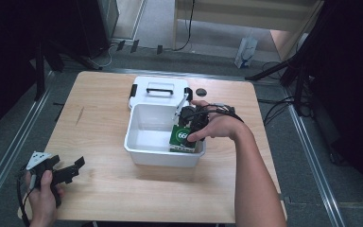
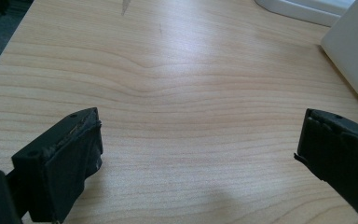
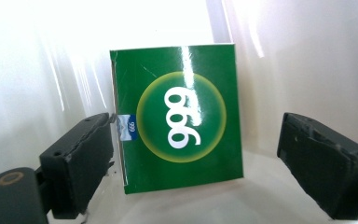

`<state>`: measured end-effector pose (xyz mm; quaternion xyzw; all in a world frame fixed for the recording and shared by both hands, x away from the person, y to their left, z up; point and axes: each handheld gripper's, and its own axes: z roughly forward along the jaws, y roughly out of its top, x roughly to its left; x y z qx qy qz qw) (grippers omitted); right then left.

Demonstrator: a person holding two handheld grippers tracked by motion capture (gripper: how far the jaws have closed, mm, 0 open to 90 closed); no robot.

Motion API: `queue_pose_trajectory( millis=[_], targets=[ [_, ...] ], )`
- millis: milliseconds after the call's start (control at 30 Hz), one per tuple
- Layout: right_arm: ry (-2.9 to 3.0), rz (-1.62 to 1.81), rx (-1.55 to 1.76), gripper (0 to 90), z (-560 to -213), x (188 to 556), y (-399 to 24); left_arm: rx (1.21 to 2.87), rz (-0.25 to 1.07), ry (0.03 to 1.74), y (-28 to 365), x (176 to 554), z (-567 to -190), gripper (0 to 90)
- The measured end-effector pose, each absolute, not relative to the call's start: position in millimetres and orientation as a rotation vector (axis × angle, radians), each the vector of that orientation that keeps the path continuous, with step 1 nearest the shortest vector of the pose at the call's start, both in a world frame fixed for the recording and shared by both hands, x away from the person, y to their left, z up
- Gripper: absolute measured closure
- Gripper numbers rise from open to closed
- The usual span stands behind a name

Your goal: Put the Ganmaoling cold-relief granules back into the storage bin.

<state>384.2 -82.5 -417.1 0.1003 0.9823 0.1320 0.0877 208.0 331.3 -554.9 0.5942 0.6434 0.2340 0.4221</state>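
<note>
While the left gripper (image 1: 73,168) idles open over the table (image 1: 99,118), the open right gripper (image 3: 196,154) straddles the upright green box (image 3: 179,116) inside the white bin (image 1: 142,151).

The tabletop (image 1: 104,118) is pale wood with fine wavy grain and one short dark streak near its left side. The bin (image 1: 142,150) on it is white and glossy, and its lid (image 1: 144,86) is white with black clips and a black-edged handle. A small disc (image 1: 200,91) beside the lid is black. The box (image 3: 179,116) in the bin is dark green with a yellow-green glowing circle, white "999" figures inside it, and a small blue label at one edge. Both the left gripper (image 1: 71,171) and the right gripper (image 1: 189,124) are black; the left one carries a grey plate (image 1: 38,158).
</note>
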Motion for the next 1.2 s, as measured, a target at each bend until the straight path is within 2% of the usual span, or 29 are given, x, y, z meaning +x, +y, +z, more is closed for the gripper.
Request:
queue_pose_trajectory(
  millis=[100, 300, 600, 933, 1200],
  targets=[
    [2.912, 0.410, 0.315, 9.4, -408, 382, -84, 1.488, 0.587, 1.611, 331, 208, -555, 0.6],
    [2.887, 0.476, 0.480, 1.1, -388, 380, -91, 1.487, 0.586, 1.612, 331, 208, -555, 0.6],
    [2.769, 0.611, 0.836, 0.0, -356, 383, -118, 1.488, 0.587, 1.613, 331, 208, -555, 0.6],
    [2.586, 0.615, 1.172, 0.0, -350, 390, -163, 1.486, 0.589, 1.614, 331, 208, -555, 0.6],
    [2.475, 0.596, 1.362, 0.0, -363, 388, -206, 1.488, 0.591, 1.612, 331, 208, -555, 0.6]
  ],
)
